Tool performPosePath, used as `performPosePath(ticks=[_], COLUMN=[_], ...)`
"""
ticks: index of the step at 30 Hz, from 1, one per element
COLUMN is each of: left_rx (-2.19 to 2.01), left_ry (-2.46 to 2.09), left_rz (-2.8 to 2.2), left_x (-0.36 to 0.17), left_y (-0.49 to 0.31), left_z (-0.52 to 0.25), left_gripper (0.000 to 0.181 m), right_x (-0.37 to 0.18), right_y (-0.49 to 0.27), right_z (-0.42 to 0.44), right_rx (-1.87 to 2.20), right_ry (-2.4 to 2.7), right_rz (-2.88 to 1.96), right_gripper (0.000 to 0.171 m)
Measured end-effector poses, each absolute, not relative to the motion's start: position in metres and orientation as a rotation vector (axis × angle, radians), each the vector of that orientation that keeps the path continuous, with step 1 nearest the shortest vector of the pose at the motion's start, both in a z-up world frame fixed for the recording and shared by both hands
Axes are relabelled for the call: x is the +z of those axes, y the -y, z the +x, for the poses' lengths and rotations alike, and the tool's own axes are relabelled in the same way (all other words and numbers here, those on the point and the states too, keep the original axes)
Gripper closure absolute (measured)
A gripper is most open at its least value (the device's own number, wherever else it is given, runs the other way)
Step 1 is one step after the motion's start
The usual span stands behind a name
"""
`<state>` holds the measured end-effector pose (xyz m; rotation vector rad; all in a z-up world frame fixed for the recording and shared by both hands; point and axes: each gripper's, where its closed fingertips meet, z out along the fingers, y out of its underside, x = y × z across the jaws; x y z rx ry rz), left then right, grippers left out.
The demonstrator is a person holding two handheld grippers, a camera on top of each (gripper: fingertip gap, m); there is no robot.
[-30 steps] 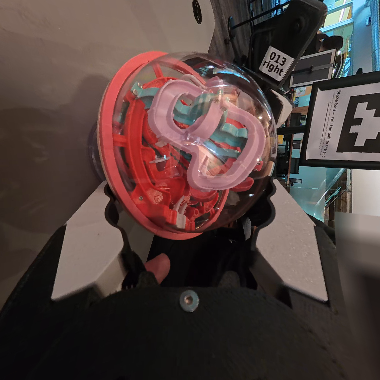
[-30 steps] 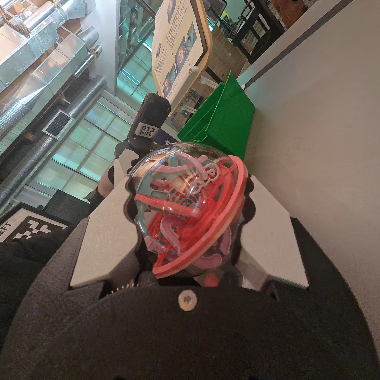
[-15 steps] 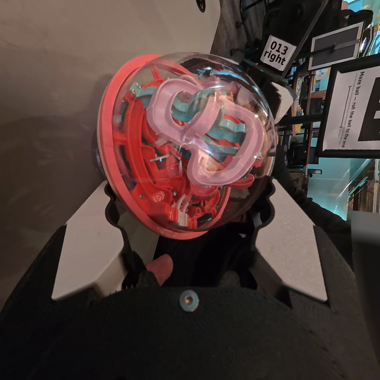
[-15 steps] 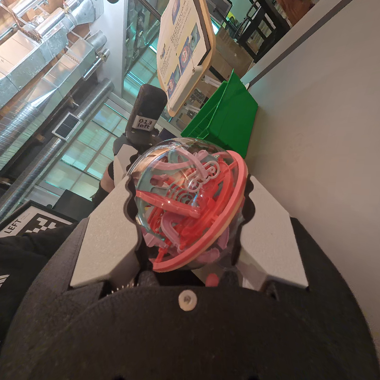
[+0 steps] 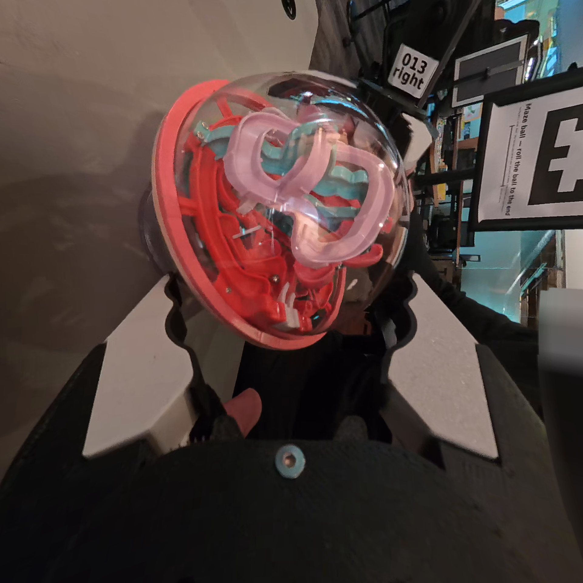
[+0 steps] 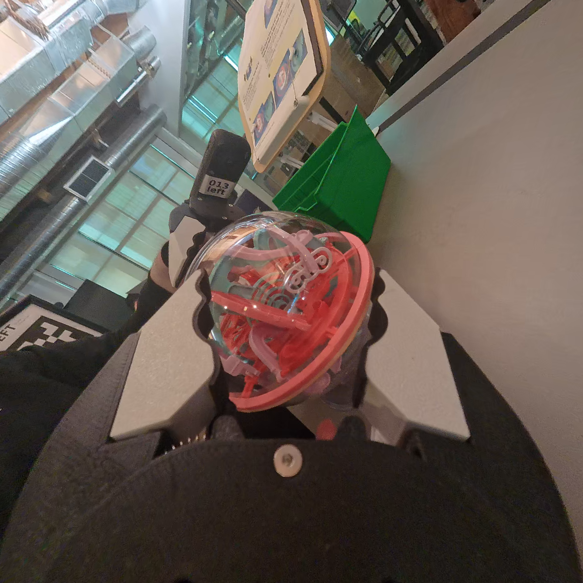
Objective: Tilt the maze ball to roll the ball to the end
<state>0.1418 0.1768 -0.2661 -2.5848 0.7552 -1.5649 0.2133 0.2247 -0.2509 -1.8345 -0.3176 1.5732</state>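
The maze ball [image 5: 277, 202] is a clear sphere with a red rim ring and red, pink and teal tracks inside. It is held in the air beside the pale table [image 5: 79, 126], with its ring tilted. My left gripper [image 5: 290, 287] is shut on its lower part from both sides. My right gripper [image 6: 290, 284] is shut on it from the opposite side, and the ball shows there too [image 6: 284, 315]. A small steel ball [image 5: 275, 278] sits on a red track low in the sphere. Each gripper shows in the other's view, the right [image 5: 410, 75] and the left [image 6: 217, 195].
A green bin [image 6: 340, 189] stands on the table [image 6: 473, 220] beyond the ball. A rounded sign board [image 6: 284, 72] stands behind it. A framed sheet with a black-and-white marker [image 5: 536, 157] is at the right. A person's fingertip [image 5: 244, 410] shows under the ball.
Both grippers kept their hold and turned the maze ball a little. The background has shifted in both views, and the framed sheet and green bin sit at new angles.
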Motion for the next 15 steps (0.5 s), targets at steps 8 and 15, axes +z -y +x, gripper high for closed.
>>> performPosePath(ticks=[8,15], left_rx=[-1.716,-1.634], left_ry=[-0.681,-0.699], left_rz=[-2.412,-2.343], left_x=[-0.251,-0.262], left_y=[-0.164,-0.153], left_z=[0.117,0.105], left_gripper=[0.068,0.079], right_x=[-0.246,-0.243], right_y=[-0.215,-0.205], right_z=[0.213,0.215], right_rx=[1.432,1.209], right_ry=[0.449,0.594], right_rz=[-1.909,-1.972], right_gripper=[0.072,0.063])
